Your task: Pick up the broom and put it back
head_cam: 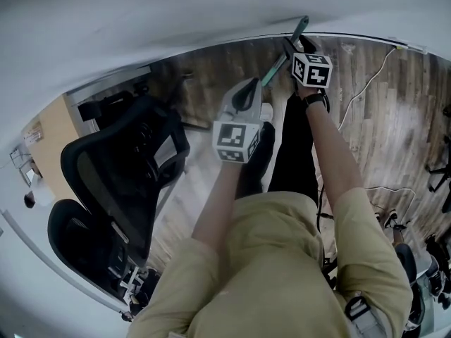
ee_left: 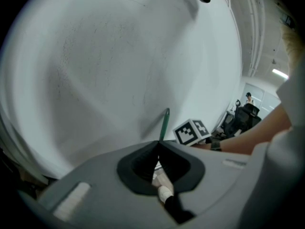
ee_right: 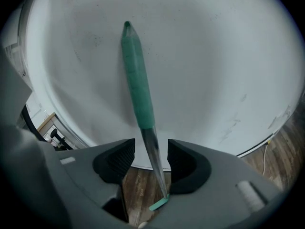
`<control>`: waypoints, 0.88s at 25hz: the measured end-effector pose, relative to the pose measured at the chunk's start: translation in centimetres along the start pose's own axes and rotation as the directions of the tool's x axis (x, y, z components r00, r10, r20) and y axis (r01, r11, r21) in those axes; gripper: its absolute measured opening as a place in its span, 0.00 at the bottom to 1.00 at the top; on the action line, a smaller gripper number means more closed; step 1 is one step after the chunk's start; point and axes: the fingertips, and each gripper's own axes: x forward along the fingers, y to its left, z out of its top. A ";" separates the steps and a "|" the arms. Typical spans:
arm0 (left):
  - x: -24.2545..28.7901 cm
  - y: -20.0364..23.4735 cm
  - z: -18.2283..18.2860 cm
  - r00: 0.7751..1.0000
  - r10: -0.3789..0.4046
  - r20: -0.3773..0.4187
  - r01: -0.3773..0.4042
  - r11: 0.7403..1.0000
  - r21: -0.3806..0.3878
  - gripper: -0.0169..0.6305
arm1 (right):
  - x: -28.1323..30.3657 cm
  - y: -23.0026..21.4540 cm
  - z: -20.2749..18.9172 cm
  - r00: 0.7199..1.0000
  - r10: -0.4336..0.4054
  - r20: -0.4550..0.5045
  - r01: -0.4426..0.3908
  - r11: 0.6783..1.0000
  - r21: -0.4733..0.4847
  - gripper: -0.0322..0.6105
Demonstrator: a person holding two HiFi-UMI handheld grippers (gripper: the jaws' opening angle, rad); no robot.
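The broom (ee_right: 138, 89) stands nearly upright against a smooth, matt white wall (ee_right: 214, 70). Its upper handle is a rounded green sleeve that tapers to a blunt tip. Below the sleeve runs a thin, shiny metal shaft, ending in a small teal piece low in the right gripper view.

The right gripper (ee_right: 151, 149) is about half open. Its two ribbed black pads stand either side of the metal shaft with a gap on each side, so it grips nothing.

The left gripper (ee_left: 158, 144) has its dark pads drawn together at the tips. The green rod (ee_left: 165, 125) rises straight from where they meet, so it appears pinched on the broom lower down. A white shoe shows through the hollow behind the pads.

In the head view both grey plastic grippers (head_cam: 254, 89) (head_cam: 294, 48) reach toward the slanted broom (head_cam: 275, 70) above a grey-brown wood-plank floor (head_cam: 380, 118). A black mesh-backed office chair (head_cam: 120, 182) stands at the left, and a thin white cable (head_cam: 366, 83) trails across the planks at the right.
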 end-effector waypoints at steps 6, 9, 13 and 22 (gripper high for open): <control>-0.5 -0.3 0.8 1.000 0.006 0.016 -0.005 0.999 -0.043 0.03 | 0.1 0.0 1.3 1.000 -0.010 -0.004 0.010 0.999 -0.045 0.20; -1.4 -0.4 1.5 0.999 0.014 0.038 -0.012 0.997 -0.074 0.03 | -1.2 0.5 0.7 1.000 -0.008 -0.019 0.008 0.999 -0.049 0.20; -2.8 -0.4 2.2 0.998 0.016 0.056 -0.009 0.992 -0.123 0.03 | -4.3 2.5 -0.4 0.999 -0.005 -0.048 0.000 0.994 -0.113 0.20; -7.4 -2.2 8.3 0.990 0.013 0.140 0.003 0.993 -0.114 0.03 | -14.0 5.8 1.0 0.997 -0.054 -0.047 0.047 0.989 -0.138 0.19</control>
